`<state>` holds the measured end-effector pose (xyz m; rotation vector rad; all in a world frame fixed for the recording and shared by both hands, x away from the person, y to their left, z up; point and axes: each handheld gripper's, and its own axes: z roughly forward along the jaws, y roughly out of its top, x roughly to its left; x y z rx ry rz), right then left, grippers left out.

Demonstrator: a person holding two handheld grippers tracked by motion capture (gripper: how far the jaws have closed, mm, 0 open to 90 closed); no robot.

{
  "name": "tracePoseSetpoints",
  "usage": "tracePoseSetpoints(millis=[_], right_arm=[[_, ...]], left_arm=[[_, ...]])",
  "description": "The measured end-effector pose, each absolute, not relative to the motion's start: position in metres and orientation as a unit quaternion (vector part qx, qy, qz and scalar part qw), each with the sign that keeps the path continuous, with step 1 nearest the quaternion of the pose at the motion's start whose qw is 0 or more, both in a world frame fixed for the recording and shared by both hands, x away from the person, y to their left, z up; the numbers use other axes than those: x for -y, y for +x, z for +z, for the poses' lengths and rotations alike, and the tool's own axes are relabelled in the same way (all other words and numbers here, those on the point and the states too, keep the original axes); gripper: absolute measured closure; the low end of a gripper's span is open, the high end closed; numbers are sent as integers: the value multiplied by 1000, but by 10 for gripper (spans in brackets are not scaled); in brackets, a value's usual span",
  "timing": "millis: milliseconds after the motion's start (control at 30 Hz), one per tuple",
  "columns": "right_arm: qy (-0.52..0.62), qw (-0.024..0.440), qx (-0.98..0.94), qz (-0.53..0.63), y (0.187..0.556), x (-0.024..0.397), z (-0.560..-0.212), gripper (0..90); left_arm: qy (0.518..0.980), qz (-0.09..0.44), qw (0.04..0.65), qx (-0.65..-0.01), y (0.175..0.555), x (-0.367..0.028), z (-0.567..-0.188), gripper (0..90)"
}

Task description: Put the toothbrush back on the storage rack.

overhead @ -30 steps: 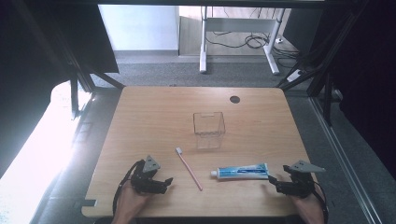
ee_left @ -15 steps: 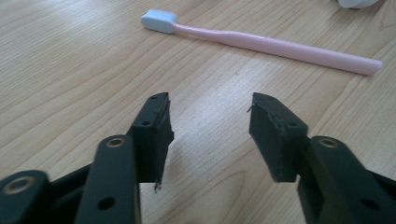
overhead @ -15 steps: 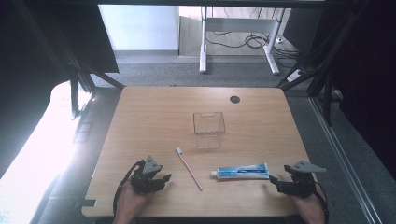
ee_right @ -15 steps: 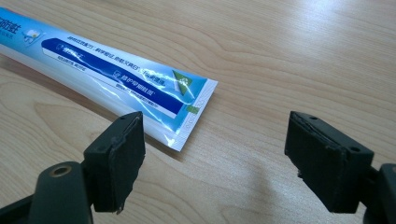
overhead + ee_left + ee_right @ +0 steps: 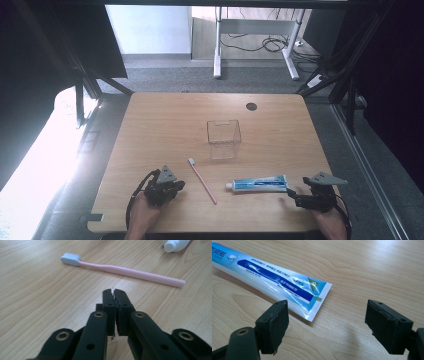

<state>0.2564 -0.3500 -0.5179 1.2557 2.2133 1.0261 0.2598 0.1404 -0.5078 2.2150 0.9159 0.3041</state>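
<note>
— Where's the toothbrush from my left hand-held gripper?

— Just ahead on the tabletop, lying crosswise to its pressed-together, empty jaws, which have just been closing.

— And the right hand-held gripper?

— I see it spread, the toothpaste tube tail just beyond.
</note>
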Motion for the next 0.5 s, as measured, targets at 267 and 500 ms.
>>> tracePoseSetpoints(millis=[267,500], right_arm=[[448,193,-794,364,257,349,-520,146],[446,192,-798,357,258,348,-522,97]], left_arm=[[864,107,354,-341,264,-130,-506,898],[868,104,355,-331,268,-122,-504,897]])
